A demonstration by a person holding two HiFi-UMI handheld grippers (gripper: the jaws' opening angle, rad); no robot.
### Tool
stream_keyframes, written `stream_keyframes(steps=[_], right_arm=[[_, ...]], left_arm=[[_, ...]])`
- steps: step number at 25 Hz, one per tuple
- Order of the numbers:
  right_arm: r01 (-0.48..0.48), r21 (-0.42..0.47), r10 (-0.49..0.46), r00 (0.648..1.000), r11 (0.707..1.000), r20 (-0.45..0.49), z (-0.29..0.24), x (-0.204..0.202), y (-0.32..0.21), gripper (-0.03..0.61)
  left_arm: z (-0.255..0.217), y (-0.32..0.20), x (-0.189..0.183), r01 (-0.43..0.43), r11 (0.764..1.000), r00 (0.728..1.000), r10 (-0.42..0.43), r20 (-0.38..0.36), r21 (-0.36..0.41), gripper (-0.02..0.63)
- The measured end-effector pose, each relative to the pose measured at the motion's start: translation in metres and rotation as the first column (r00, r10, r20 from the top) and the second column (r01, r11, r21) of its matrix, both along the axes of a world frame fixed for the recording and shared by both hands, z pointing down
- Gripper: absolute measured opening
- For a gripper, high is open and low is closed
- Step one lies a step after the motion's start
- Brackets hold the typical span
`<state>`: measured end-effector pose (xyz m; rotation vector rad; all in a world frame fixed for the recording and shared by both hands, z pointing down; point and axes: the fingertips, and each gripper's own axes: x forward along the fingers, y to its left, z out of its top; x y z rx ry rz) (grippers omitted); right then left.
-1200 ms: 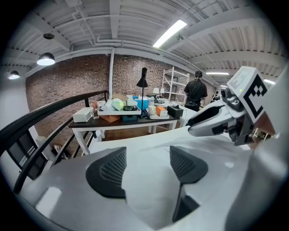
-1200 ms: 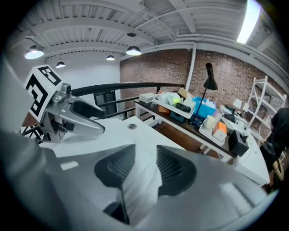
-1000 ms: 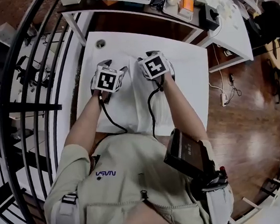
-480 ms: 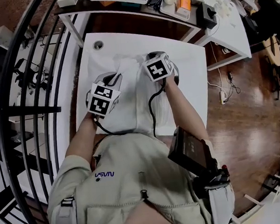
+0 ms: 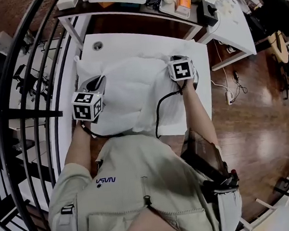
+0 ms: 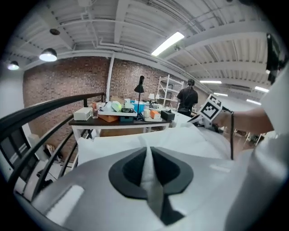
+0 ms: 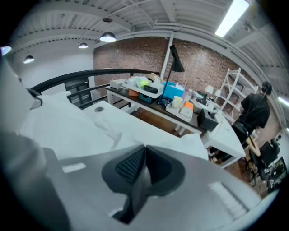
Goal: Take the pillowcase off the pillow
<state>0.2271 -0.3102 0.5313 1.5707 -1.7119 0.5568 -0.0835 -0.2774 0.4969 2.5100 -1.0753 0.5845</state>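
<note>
From above, a plump, filled white pillowcase point(image 5: 132, 88) lies across a white table point(image 5: 138, 42), covering most of its top. I hold a gripper in each hand, one at each side of it. My left gripper point(image 6: 148, 152) is at the pillowcase's left edge, close to the table's left side. Its jaws are together, with a fold of the white fabric pinched between the dark pads. My right gripper point(image 7: 143, 151) is at the pillowcase's right edge, well apart from the left. Its jaws are also closed tight on a thin fold of the same white cloth. The fabric is stretched between the two grips. Beyond the table stands a darker table point(image 5: 124, 3) crowded with small items. A black railing point(image 5: 27, 97) curves along my left.
</note>
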Motion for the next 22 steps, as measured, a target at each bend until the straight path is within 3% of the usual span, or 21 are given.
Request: stream_keyframes(steps=[5,9,11,16,22], right_arm=[[0.028,0.057,-0.027,1.000,0.998,-0.015,0.001,-0.010,-0.001,0.030],[0.060,0.173,-0.064,0.998,0.983,0.018,-0.030,-0.022,0.002,0.085],[0.067,0.215,-0.078,0.996,0.974,0.043,-0.043,-0.030,0.013,0.092],[0.064,0.326,-0.114,0.984,0.943,0.137,-0.074,-0.058,0.063,0.092],[0.109,0.384,-0.200,0.958,0.917,0.206,-0.073,-0.092,0.131,0.094]], left_arm=[[0.028,-0.025,0.018,0.018,0.999,0.994,-0.023,0.111,0.049,0.066],[0.020,-0.030,0.019,0.045,0.995,0.992,-0.055,0.116,0.091,0.187],[0.007,-0.025,0.018,0.053,0.991,0.993,-0.066,0.098,0.122,0.212],[-0.030,0.026,0.027,0.051,0.985,0.998,-0.055,0.017,0.166,0.238],[-0.010,0.105,0.037,0.010,0.987,0.995,-0.025,0.093,0.158,0.264]])
